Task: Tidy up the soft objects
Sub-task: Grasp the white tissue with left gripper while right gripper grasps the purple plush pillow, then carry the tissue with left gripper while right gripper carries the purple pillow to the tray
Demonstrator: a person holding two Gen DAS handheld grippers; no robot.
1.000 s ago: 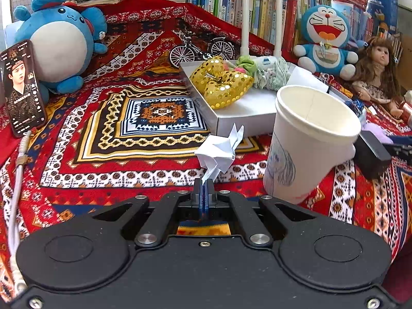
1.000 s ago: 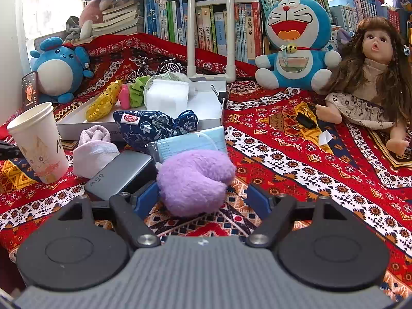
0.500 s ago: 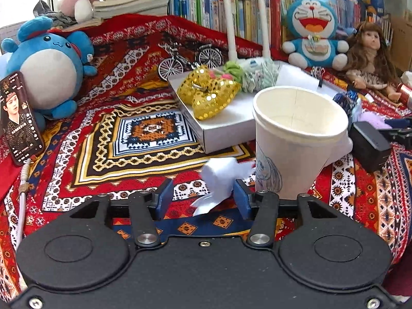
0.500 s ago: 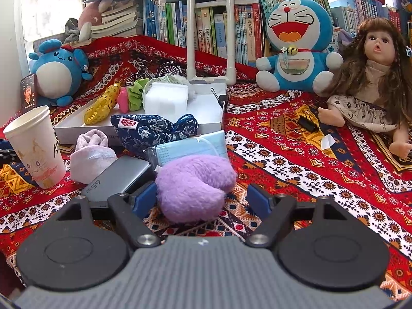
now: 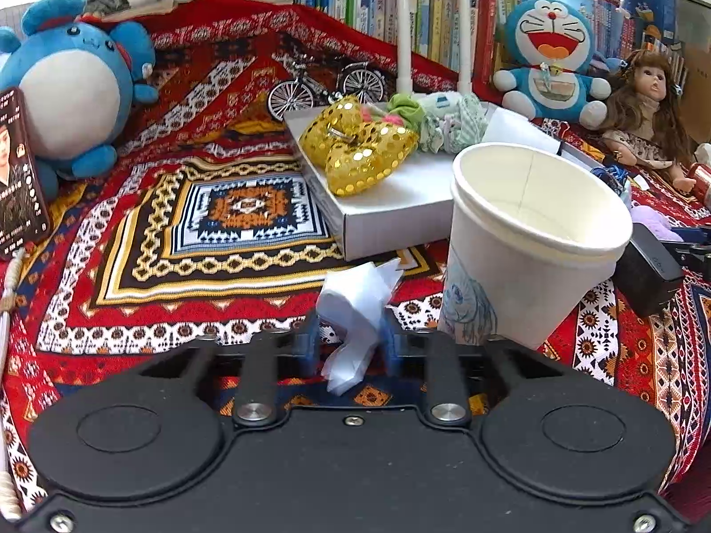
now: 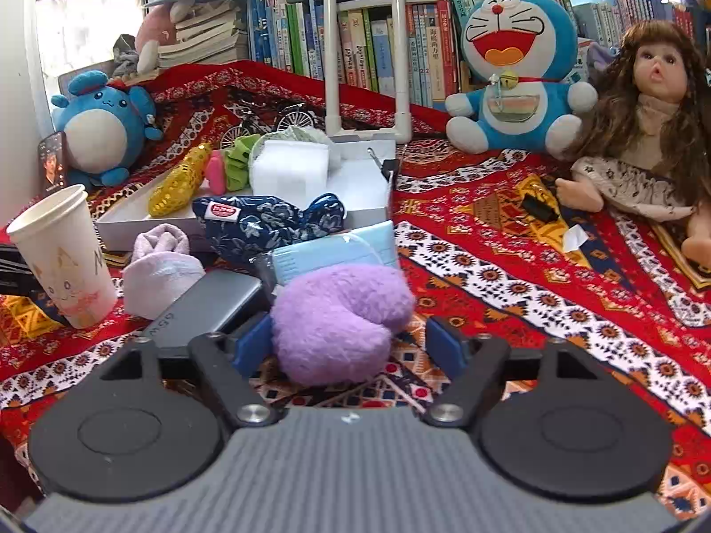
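Tray (image 6: 355, 186) already holds gold pouch (image 5: 360, 155), scrunchies and sponge. Left gripper (image 5: 349, 337) is clamped on crumpled tissue (image 5: 355, 311) beside cup (image 5: 529, 240). Right gripper (image 6: 351, 342) is closing around purple plush (image 6: 337, 315), right pad not yet touching; sock, mask and blue pouch remain on the cloth.

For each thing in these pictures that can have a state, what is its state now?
left gripper: shut on the crumpled white paper
right gripper: jaws closing around the purple plush, right pad not yet touching
paper cup: upright, nothing seen inside
white box: open, holding gold sequin piece and scrunchies
power bank: lying flat
doll: sitting upright
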